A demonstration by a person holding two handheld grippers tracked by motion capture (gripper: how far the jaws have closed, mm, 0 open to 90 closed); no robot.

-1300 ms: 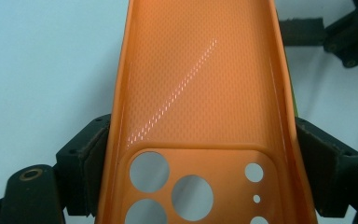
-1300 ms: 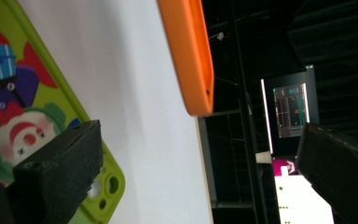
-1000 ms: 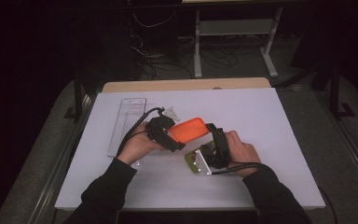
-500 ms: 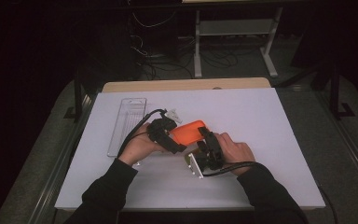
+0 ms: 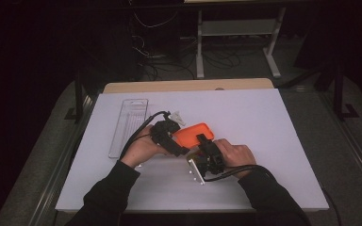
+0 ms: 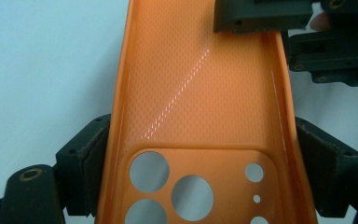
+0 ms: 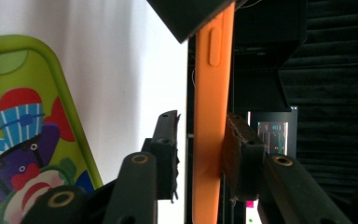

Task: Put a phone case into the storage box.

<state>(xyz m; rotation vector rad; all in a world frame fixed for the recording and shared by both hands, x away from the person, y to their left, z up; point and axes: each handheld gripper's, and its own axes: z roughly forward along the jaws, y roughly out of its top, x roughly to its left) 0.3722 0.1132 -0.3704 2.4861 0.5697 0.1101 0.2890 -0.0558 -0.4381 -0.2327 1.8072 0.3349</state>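
White table top (image 5: 273, 141) fills the centre of the high view, with dark floor, cables and a shelf frame behind it at the top of the frame. An orange phone case (image 5: 194, 134) sits just left of centre, held between the two grippers above the table. A clear tray (image 5: 128, 126) lies to its left, well apart from it.

Left gripper (image 5: 169, 136): in its own view the jaws stand on either side of the case (image 6: 200, 93) at the camera-cutout end, pads pressed to both long edges, so it clamps the case across its width. Right gripper (image 5: 206, 147): its jaws have just been closing, and in its own view the case (image 7: 212, 121) stands edge-on between them. The right-hand pad appears to touch the case; a thin gap seems to remain at the left-hand pad, though the angle makes this hard to judge. A green printed case (image 7: 23, 135) lies at the left of that view, on the table.

Step in hand, as judged: the right gripper takes a second grip on the case held by the left. The next move calls for full closure on the thin wall before any pull or bend, the left keeping its grip.
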